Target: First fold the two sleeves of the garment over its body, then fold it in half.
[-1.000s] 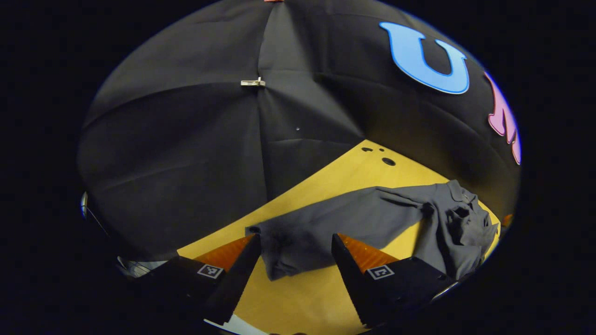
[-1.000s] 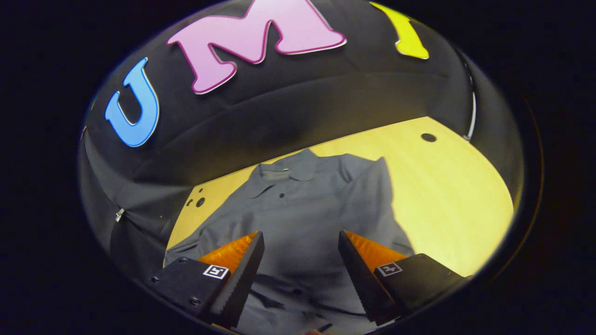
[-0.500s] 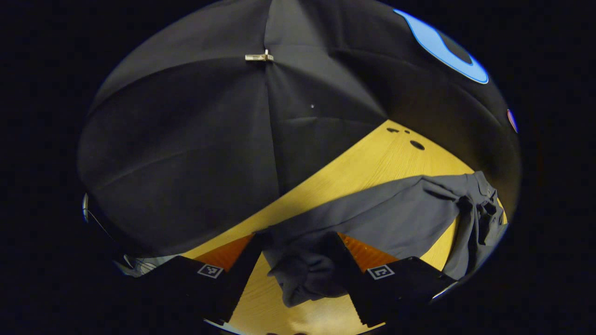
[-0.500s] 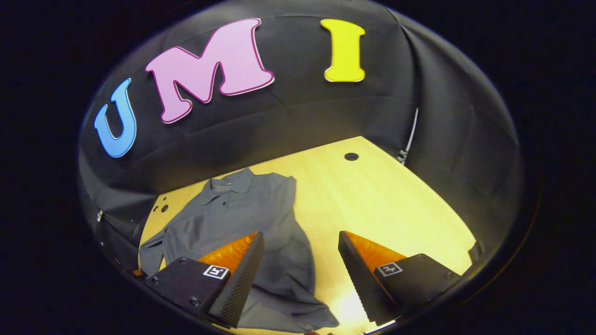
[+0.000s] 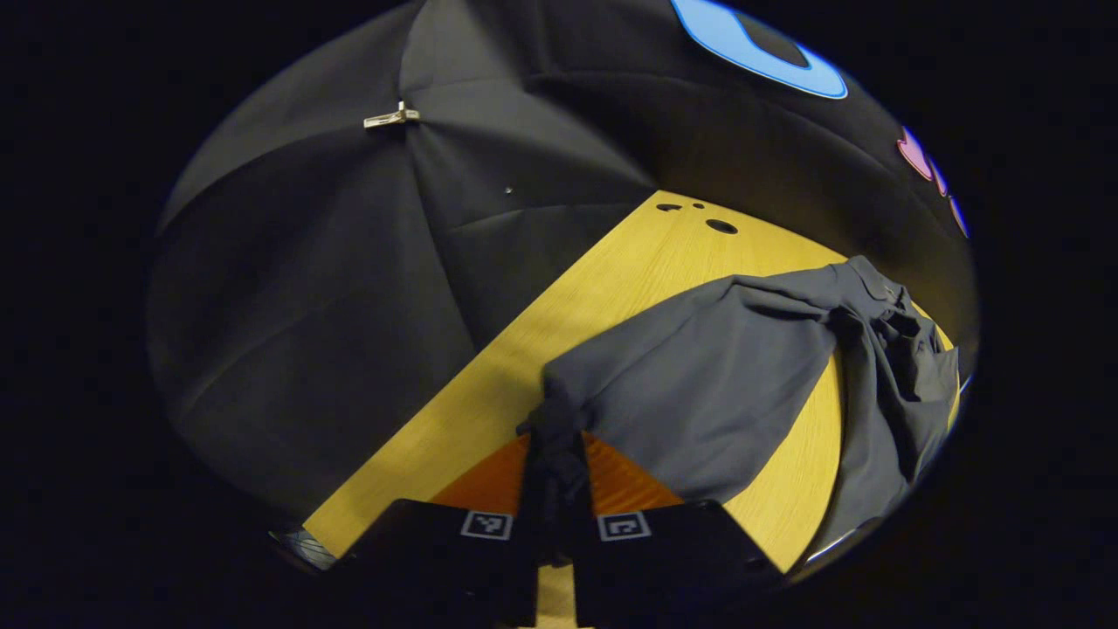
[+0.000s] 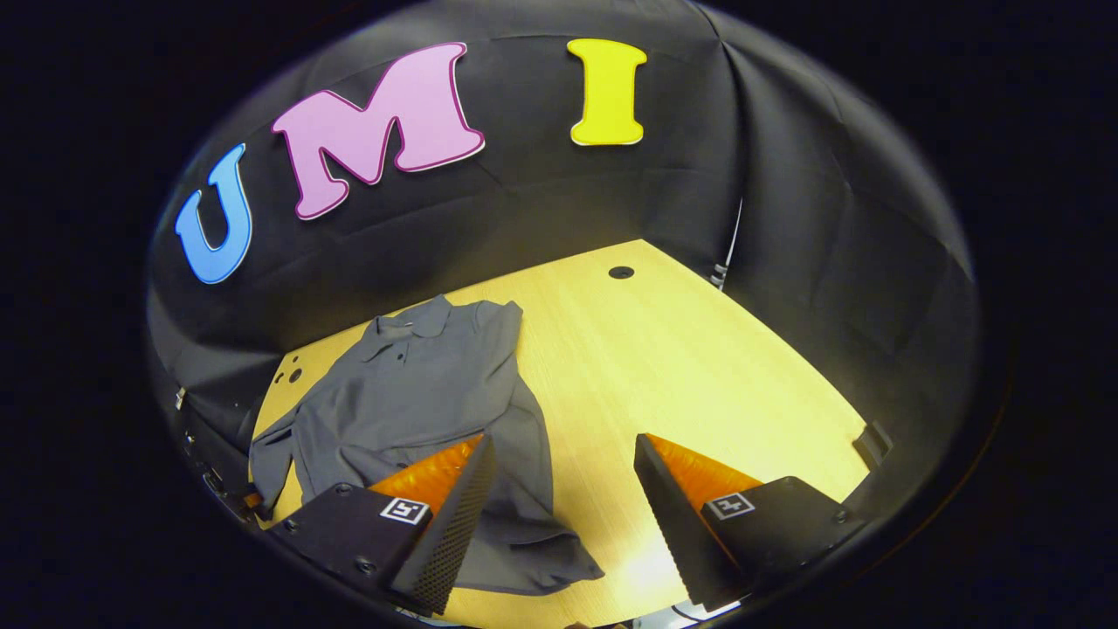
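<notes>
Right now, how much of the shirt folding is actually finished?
One sleeve already looks folded over the grey polo shirt. The left gripper is shut on the other sleeve, lifting it off the wooden table. The right gripper hangs open. Folding in half remains.

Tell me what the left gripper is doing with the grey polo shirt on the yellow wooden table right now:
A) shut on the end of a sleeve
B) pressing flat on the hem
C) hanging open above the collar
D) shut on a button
A: in the left gripper view the left gripper has its fingers closed together with the bunched end of a sleeve of the grey polo shirt pinched between them.
</notes>
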`<move>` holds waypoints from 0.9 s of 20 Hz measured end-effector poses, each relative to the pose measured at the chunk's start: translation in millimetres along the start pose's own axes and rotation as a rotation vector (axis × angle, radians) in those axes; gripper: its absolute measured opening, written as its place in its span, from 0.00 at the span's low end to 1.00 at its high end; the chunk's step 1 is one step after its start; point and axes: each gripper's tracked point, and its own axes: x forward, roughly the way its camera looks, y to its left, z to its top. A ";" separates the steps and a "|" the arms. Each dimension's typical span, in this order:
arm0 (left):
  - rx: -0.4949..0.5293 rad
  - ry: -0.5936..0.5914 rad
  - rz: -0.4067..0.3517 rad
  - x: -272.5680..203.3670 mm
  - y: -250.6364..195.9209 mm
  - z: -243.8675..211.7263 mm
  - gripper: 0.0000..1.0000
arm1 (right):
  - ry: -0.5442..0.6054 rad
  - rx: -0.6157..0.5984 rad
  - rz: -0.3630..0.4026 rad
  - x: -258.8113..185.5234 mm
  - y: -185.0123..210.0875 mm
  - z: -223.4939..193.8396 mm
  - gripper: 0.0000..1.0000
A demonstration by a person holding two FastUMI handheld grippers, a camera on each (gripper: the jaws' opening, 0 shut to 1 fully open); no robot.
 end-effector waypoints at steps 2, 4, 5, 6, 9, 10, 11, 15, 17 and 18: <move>-0.003 -0.013 0.009 -2.8 -0.1 3.2 0.12 | -0.004 -0.044 0.016 1.9 -0.5 0.4 0.99; -0.034 -0.010 0.016 -0.4 -3.7 6.3 0.06 | -0.006 -0.104 0.036 7.5 -0.9 2.8 0.99; -0.060 -0.012 0.011 -7.3 -6.8 11.5 0.06 | -0.001 -0.134 0.048 10.4 -1.1 3.4 0.99; -0.093 -0.027 0.003 -13.5 -11.6 21.6 0.06 | 0.004 -0.160 0.061 12.7 -2.2 4.8 0.99; -0.133 -0.090 -0.003 -37.3 -26.4 57.0 0.05 | -0.015 -0.212 0.087 19.3 -5.2 13.3 0.99; -0.127 -0.112 -0.008 -45.4 -31.8 68.4 0.06 | -0.015 -0.217 0.099 22.0 -6.1 14.3 0.99; -0.117 -0.133 -0.015 -52.9 -40.8 81.8 0.06 | -0.006 -0.219 0.110 23.6 -6.6 11.7 0.98; -0.137 -0.203 -0.090 -73.9 -93.8 141.3 0.05 | -0.011 -0.217 0.115 29.9 -18.5 15.9 0.98; -0.130 -0.250 -0.145 -84.1 -127.9 175.6 0.06 | -0.012 -0.206 0.114 30.2 -26.2 17.1 0.99; -0.119 -0.271 -0.178 -90.8 -146.8 190.3 0.05 | -0.015 -0.201 0.110 30.1 -29.8 18.4 0.99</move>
